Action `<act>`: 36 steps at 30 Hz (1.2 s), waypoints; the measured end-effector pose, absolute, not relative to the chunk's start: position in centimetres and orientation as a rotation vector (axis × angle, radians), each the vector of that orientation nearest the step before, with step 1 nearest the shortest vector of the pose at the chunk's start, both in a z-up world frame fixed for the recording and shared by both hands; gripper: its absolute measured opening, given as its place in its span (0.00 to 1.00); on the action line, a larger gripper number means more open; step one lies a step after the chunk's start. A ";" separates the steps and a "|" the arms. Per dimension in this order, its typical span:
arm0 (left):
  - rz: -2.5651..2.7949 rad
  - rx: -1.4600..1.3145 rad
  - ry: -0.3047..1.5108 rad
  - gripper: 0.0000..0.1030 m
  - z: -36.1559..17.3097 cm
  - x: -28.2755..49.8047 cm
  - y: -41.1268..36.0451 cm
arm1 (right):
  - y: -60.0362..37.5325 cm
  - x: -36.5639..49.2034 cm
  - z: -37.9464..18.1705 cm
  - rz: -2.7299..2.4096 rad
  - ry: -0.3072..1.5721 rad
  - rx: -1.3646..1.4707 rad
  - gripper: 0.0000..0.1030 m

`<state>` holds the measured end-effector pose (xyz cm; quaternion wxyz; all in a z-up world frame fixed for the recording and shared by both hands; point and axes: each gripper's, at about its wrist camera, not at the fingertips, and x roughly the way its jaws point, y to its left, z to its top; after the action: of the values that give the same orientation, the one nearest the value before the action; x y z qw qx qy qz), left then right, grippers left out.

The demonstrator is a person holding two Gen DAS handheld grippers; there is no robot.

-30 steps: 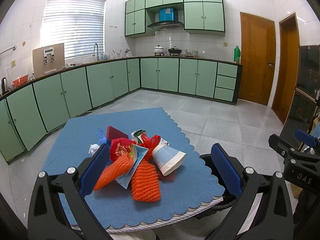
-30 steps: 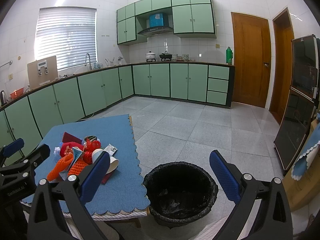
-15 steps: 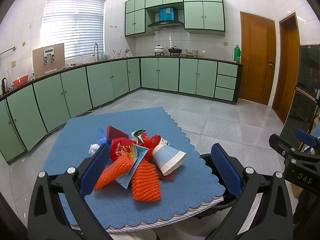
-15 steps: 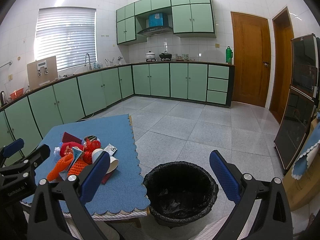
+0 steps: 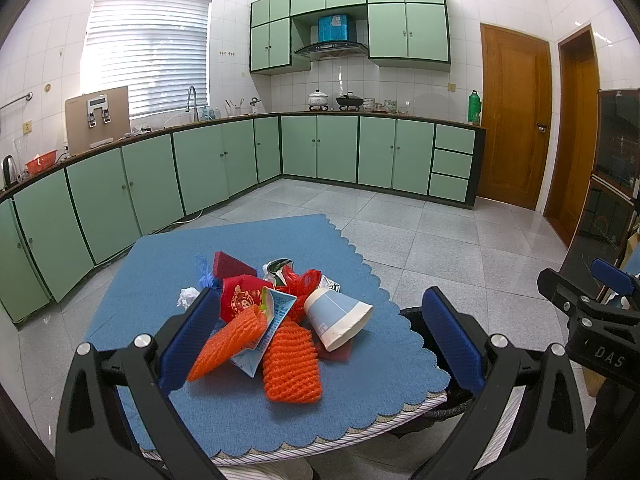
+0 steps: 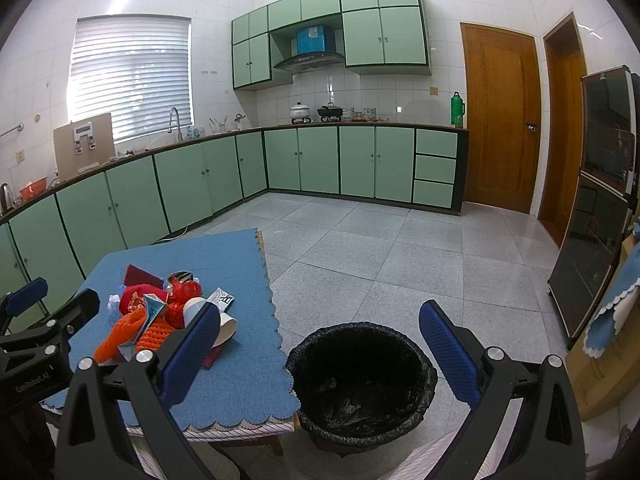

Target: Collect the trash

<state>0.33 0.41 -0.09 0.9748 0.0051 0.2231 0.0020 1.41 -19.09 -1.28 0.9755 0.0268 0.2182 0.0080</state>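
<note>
A heap of trash lies on the blue-clothed table (image 5: pixel 160 264): two orange foam nets (image 5: pixel 291 364), a paper cup (image 5: pixel 338 318) on its side, red packets (image 5: pixel 238 298), wrappers and a white paper ball. My left gripper (image 5: pixel 320 340) is open and empty, just short of the heap. A black-lined trash bin (image 6: pixel 362 376) stands on the floor right of the table. My right gripper (image 6: pixel 320 344) is open and empty, above the bin's near side. The heap also shows in the right wrist view (image 6: pixel 160 320).
Green kitchen cabinets (image 5: pixel 200 168) run along the left and far walls. Wooden doors (image 5: pixel 514 120) are at the right. A dark glass cabinet (image 6: pixel 600 200) stands at the far right. Grey tiled floor (image 6: pixel 380 248) lies beyond the table.
</note>
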 end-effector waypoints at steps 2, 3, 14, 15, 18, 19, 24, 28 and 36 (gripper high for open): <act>0.005 0.010 0.450 0.95 -0.1 0.3 0.4 | -19.1 1.4 -1.3 0.016 0.440 0.055 0.94; 0.005 0.009 0.451 0.95 -0.1 0.3 0.4 | -19.1 1.5 -1.2 0.016 0.440 0.053 0.94; 0.005 0.011 0.450 0.95 -0.1 0.3 0.3 | -19.1 1.4 -1.4 0.017 0.441 0.056 0.94; 0.006 0.011 0.450 0.95 -0.1 0.3 0.3 | -19.1 1.4 -1.3 0.017 0.440 0.056 0.94; 0.006 0.011 0.451 0.95 -0.1 0.3 0.3 | -19.1 1.4 -1.3 0.017 0.440 0.056 0.94; 0.006 0.010 0.451 0.95 -0.1 0.3 0.3 | -19.2 1.5 -1.3 0.017 0.441 0.057 0.94; 0.005 0.011 0.452 0.95 -0.1 0.4 0.3 | -19.1 1.4 -1.3 0.016 0.440 0.058 0.94; 0.006 0.011 0.451 0.95 -0.1 0.3 0.3 | -19.1 1.4 -1.2 0.015 0.441 0.058 0.94; 0.009 0.008 0.453 0.95 -0.4 0.3 0.6 | -19.2 1.6 -1.3 0.013 0.441 0.058 0.94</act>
<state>0.32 0.59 -0.37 0.9744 0.0041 0.2247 0.0045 1.56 -19.24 -1.26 0.9754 0.0289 0.2186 0.0063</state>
